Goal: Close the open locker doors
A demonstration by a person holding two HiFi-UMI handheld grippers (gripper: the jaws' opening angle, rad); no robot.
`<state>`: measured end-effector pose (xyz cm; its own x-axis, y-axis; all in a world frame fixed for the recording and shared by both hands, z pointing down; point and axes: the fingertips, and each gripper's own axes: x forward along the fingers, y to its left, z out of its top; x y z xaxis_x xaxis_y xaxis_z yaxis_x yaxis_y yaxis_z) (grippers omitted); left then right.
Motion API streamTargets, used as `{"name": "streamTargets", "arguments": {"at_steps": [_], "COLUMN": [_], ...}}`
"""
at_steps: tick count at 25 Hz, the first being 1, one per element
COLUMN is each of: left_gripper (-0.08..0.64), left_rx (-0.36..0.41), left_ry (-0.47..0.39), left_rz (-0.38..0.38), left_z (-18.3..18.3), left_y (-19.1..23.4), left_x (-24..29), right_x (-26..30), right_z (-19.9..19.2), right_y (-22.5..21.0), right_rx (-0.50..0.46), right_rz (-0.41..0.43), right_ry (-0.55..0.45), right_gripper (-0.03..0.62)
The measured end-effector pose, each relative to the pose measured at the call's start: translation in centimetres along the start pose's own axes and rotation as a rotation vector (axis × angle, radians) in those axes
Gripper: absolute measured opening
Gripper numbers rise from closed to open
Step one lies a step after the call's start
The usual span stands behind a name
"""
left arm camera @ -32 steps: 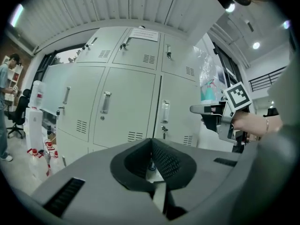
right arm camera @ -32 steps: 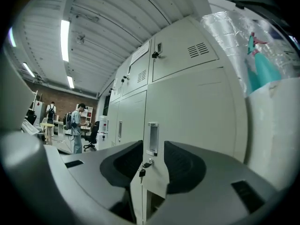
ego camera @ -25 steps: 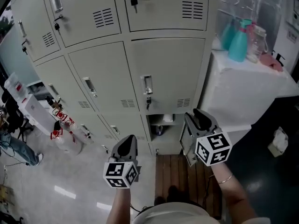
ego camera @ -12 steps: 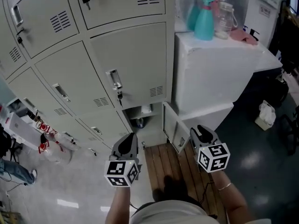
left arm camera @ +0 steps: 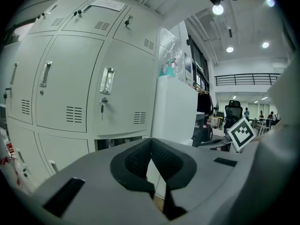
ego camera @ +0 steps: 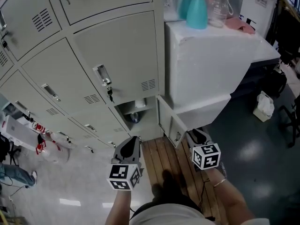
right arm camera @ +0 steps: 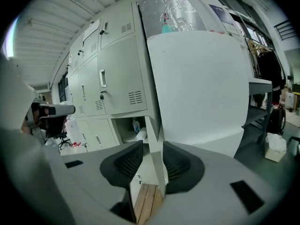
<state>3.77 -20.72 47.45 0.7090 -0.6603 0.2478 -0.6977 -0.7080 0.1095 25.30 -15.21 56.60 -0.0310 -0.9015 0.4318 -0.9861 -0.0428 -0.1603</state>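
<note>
Head view: the bank of grey lockers (ego camera: 93,55) fills the upper left of the frame, and a white cabinet (ego camera: 211,64) stands against its right end. All the doors in sight are shut except one. In the bottom row, next to the cabinet, the open locker door (ego camera: 169,123) juts out of the locker face toward the lower middle of the frame. It is hinged on the cabinet side, and the open compartment (ego camera: 133,112) lies bare to its left. A strip of wooden flooring (ego camera: 161,158) runs below.

The door stands upright, its long free edge vertical. Closing it means swinging that edge leftward in the frame, across to the compartment. The right gripper (ego camera: 193,134) is the nearer one, just at the door's outer end. The left gripper (ego camera: 131,142) sits lower left, in front of the compartment and apart from the door.

In the right gripper view, the door (right arm camera: 154,125) shows edge-on, running straight down into the gap of the right gripper (right arm camera: 149,149). Its jaws have just been opening and stand apart. The edge lines up between them, but I cannot see either pad pressing on it.

In the left gripper view, the left gripper (left arm camera: 151,142) has its jaws closed together on nothing and points at the lockers.
</note>
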Motion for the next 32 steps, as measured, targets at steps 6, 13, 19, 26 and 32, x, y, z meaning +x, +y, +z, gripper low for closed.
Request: {"name": "streamTargets", "arguments": {"at_steps": [6,13,19,26,32], "left_gripper": [0.020,0.020,0.020,0.020,0.020], "left_rx": [-0.013,-0.027,-0.041,-0.057,-0.076], "left_ry": [0.021,0.029,0.021,0.008,-0.007], "left_rz": [0.014,0.034,0.058,0.098,0.146], "left_z": [-1.0,-1.3,-1.1,-1.0,-1.1], "left_y": [0.3,1.1,2.3,3.9,5.8], "left_x": [0.5,1.1,1.0,0.1,-1.6], "right_x": [1.8,3.7,4.0,3.9,4.3], "right_z": [-1.7,-2.2,-2.3,-2.6,-2.9], "right_y": [-0.8,-1.0,-0.1,3.2,6.8], "right_rx": [-0.002,-0.009,-0.048,-0.106,-0.177], "right_rz": [-0.002,0.016,0.042,0.116,0.179], "right_ry": [0.049,0.072,0.098,0.115,0.132], "right_gripper": [0.137,0.140,0.118,0.097,0.097]}}
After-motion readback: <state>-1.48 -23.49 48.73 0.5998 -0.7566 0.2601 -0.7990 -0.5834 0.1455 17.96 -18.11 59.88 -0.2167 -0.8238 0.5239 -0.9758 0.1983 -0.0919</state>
